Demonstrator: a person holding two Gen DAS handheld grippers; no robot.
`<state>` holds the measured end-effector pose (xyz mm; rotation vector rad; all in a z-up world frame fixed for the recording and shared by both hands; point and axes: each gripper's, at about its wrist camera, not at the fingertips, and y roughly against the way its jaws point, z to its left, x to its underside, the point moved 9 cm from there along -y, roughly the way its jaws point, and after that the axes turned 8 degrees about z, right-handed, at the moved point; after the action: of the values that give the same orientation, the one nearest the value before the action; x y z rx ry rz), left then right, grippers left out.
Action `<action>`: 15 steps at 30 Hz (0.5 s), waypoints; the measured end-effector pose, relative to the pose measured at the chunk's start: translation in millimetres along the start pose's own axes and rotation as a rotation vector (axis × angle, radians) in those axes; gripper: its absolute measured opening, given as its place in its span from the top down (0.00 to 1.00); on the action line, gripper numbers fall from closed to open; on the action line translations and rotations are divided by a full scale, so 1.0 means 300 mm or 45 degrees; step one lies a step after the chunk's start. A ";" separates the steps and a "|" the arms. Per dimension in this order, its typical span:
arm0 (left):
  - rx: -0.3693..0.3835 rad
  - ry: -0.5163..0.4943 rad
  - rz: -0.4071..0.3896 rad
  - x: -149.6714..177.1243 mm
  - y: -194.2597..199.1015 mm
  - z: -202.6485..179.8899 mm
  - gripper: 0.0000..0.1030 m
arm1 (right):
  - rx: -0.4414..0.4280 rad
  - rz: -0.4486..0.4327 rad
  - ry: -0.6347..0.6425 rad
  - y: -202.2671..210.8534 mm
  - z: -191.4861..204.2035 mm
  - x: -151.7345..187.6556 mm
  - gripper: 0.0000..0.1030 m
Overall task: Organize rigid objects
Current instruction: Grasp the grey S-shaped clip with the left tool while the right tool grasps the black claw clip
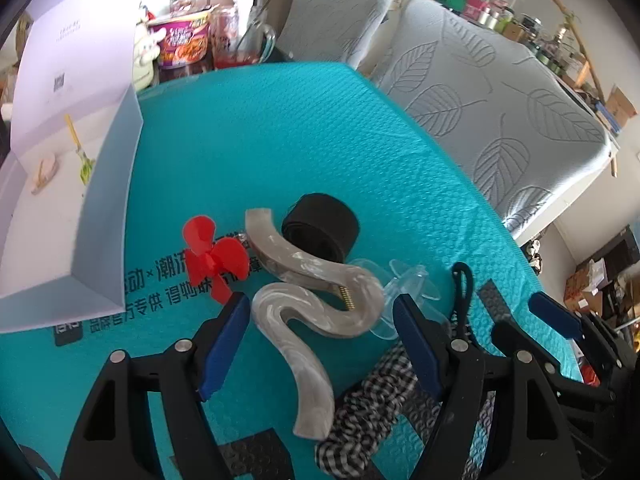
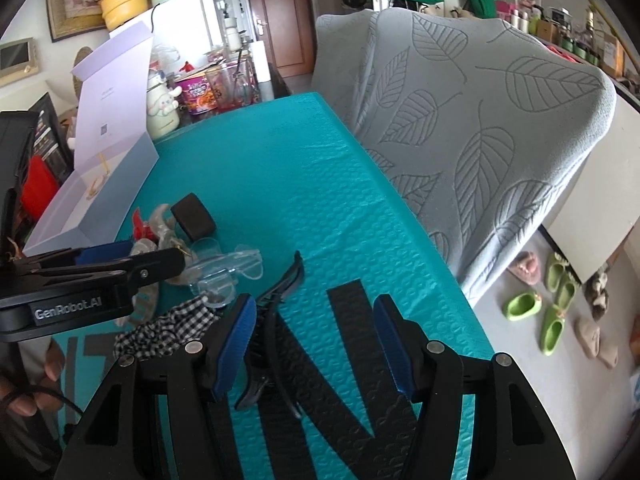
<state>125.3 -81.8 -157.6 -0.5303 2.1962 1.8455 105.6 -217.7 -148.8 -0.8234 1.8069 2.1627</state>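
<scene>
Clips mostly lie loose on the desk point(image 1: 280, 128): only two pieces sit in the box point(image 1: 108, 184). My left tongs point(image 1: 320, 332) gape around the marbled clip point(image 1: 304, 300); my right tongs point(image 2: 314, 344), also open, straddle the black clip point(image 2: 276, 320).

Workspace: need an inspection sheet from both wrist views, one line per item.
Surface: teal textured mat with dark print.
Job's things: marbled wavy hair clip, red fan blade, black block, clear clip, black claw clip, checked fabric piece; open white box already holds two small items.
Clutter: noodle cup, glass mug behind the mat.
Grippers: left gripper open, straddling the marbled clip; right gripper open over the claw clip.
Cables: one dark cable by the person's fingers.
Surroundings: leaf-pattern chair covers, slippers on the floor.
</scene>
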 end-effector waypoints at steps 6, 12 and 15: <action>0.008 0.066 -0.027 -0.012 0.001 0.045 0.28 | -0.020 0.017 -0.004 -0.009 -0.005 0.012 0.40; -0.044 0.053 -0.020 -0.020 -0.023 0.063 0.28 | -0.058 0.033 0.010 -0.020 0.024 0.023 0.40; -0.048 0.028 -0.013 -0.024 -0.041 0.061 0.28 | -0.068 0.053 0.021 -0.033 0.042 0.034 0.40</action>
<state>135.8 -64.8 -169.4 -0.5703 2.1724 1.8878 98.5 -205.4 -161.2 -0.8246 1.7971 2.2450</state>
